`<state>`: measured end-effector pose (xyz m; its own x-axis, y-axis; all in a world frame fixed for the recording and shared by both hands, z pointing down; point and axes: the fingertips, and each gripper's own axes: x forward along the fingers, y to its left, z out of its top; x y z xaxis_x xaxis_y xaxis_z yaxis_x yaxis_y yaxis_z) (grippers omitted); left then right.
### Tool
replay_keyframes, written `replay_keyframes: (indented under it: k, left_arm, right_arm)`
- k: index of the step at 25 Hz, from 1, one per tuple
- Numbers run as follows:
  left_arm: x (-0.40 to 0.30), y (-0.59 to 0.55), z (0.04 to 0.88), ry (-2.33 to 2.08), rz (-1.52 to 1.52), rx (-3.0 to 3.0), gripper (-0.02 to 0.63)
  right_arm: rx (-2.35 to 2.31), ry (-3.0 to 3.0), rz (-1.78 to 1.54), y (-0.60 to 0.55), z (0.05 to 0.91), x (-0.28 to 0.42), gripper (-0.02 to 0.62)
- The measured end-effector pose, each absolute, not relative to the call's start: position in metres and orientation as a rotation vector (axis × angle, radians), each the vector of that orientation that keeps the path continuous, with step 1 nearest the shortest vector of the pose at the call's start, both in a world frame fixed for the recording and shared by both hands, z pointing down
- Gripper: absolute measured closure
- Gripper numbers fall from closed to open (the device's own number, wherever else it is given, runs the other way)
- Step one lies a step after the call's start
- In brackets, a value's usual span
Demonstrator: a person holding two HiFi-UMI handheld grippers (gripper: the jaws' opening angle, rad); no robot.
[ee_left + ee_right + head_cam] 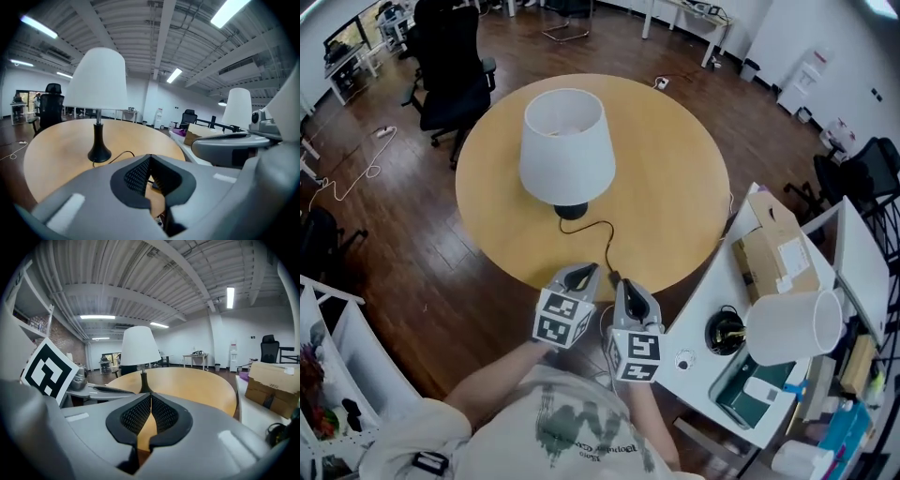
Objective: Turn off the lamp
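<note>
Two clenched, empty: left gripper [581, 274] and right gripper [624, 287], side by side before lamp [567, 150].

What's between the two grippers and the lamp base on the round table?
Only the black cord, running from the lamp base over bare table toward the left gripper and right gripper. Head view shows it.

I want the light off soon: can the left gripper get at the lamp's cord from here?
Probably yes. The left gripper is at the table's near edge, jaws shut, and the cord runs from the lamp toward it with nothing lying between.
</note>
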<state>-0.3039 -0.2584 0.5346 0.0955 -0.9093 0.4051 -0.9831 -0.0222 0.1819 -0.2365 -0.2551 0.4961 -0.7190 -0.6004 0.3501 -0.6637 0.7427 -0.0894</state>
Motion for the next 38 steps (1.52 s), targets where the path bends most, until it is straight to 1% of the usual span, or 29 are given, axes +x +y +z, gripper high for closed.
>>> replay_keyframes:
  k: [8,18,27,38]
  left_arm:
    - [-0.309,-0.207,0.48,-2.124,0.084,1.856,0.606]
    - [-0.292,-0.154,0.455,-2.277,-0.01,1.74,0.606]
    - [-0.271,-0.137,0.454,-2.287,0.014,1.739,0.606]
    - [-0.265,-0.133,0.453,-2.262,0.018,1.781,0.606]
  right_arm:
    - [0.744,-2.803,0.261,-0.222,0.473,-0.244,0.595]
    - [0.548,-2.881,0.174,-0.179,0.447,-0.238,0.595]
    - [0.534,-2.908,0.166,-0.164,0.439,-0.221,0.595]
    - [0.601,-2.898,0.168,-0.16,0.44,-0.214,0.595]
